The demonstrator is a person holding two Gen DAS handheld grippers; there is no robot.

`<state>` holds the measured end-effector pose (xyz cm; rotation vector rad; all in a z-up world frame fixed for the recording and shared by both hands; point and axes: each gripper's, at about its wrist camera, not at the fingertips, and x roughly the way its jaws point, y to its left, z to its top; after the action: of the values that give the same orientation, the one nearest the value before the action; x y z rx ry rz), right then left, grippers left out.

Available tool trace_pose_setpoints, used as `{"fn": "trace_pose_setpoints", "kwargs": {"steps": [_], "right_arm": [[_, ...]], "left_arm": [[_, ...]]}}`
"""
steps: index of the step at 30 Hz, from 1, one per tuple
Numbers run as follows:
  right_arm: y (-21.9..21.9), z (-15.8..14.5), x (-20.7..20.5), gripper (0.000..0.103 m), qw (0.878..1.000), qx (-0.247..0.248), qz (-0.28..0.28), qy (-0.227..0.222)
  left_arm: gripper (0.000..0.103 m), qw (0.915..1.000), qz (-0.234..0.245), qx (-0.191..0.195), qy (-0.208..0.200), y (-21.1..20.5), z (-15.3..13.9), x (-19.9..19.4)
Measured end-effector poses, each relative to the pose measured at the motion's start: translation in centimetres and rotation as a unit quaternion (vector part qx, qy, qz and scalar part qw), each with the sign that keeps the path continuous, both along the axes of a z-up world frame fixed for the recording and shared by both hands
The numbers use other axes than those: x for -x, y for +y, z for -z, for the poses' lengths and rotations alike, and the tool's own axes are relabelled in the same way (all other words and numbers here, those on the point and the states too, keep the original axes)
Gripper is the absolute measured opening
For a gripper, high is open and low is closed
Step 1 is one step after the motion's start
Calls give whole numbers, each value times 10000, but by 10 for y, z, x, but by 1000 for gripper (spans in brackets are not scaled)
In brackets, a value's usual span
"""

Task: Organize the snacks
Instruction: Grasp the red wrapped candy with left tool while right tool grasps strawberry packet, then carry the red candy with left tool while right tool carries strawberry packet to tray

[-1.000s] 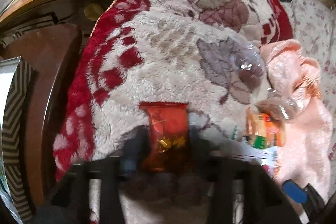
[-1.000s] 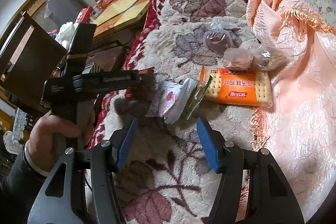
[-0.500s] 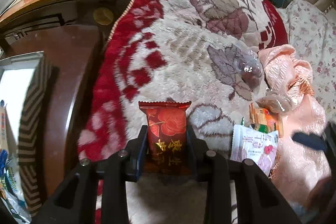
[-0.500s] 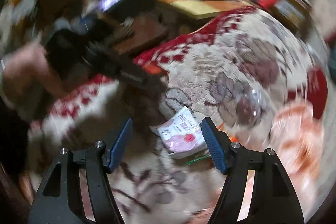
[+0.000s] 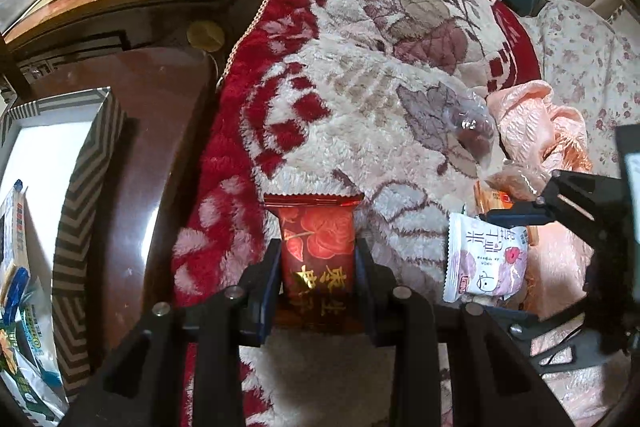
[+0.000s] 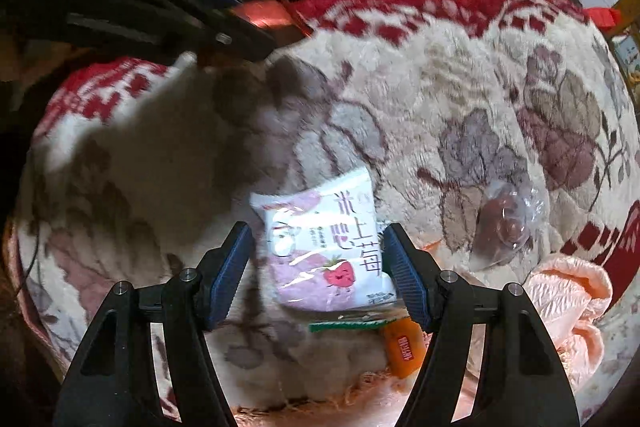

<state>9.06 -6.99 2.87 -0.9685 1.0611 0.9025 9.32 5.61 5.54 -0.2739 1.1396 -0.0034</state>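
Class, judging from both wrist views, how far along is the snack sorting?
Done: some packets lie in the striped box. In hand: left gripper clamps the red rose-printed packet; right gripper, open, straddles the white strawberry packet. Left: orange cracker pack, clear-wrapped sweets.

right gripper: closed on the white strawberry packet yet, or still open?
Open. The right gripper straddles the white strawberry packet: the right pad looks at its edge, and a gap shows beside the left pad.

The red snack packet (image 5: 317,259) has its near end hidden between the left gripper's (image 5: 316,281) pads. An orange cracker pack (image 6: 404,351) lies mostly hidden under the white strawberry packet (image 6: 328,247). On the far left the striped box (image 5: 86,163) is cut by the frame edge. The other gripper at far left in the right wrist view is smeared by blur.
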Motion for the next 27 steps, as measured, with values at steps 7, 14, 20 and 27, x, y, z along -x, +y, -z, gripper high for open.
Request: {"fn": "trace_pose_setpoints", "kwargs": {"steps": [7, 14, 20, 27], "right_arm": [[-14, -9, -2, 51, 9929, -729, 891, 300], [-28, -29, 29, 51, 9792, -1388, 1483, 5], [-21, -42, 69, 51, 9535, -2239, 2009, -204], [9, -32, 92, 51, 9367, -2668, 2266, 58]], "left_arm": [[36, 10000, -10, 10, -61, 0, -2, 9], [36, 9997, -145, -43, -198, 6, -11, 35], [36, 9989, -311, -150, -326, 20, -20, 68], [36, 9962, -538, -417, -544, 45, -36, 107]]}}
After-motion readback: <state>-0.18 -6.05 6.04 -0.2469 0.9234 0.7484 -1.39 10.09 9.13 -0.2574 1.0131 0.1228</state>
